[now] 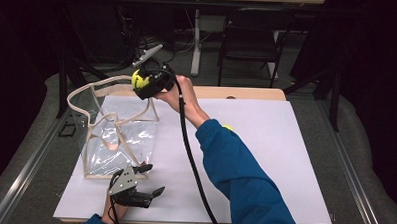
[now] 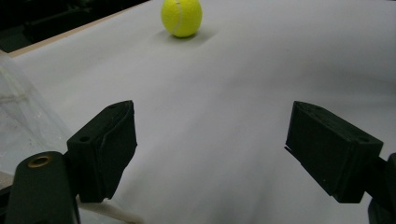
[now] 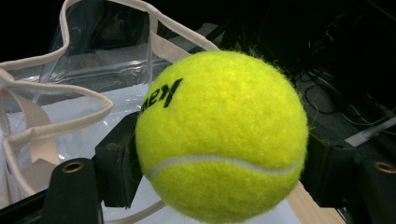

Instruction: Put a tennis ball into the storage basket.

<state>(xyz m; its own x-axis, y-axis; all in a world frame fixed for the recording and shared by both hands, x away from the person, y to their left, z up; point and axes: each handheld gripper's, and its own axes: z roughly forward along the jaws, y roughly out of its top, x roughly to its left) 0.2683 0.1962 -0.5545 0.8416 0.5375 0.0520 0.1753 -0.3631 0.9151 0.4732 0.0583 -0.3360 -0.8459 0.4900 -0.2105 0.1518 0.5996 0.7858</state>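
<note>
Gripping a ball (image 1: 139, 80), the right gripper (image 1: 143, 82) hung just above the bag's (image 1: 116, 139) far rim; the left gripper (image 1: 151, 179), open, sat beside the bag's near edge.

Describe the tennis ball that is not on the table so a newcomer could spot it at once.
Start at the clear plastic tote bag with cream webbing trim standing on the white table sheet. Above its far corner, the right gripper grips a fuzzy yellow tennis ball. Unlike the other yellow tennis ball lying on the sheet, this one is held aloft between black jaws.
</note>
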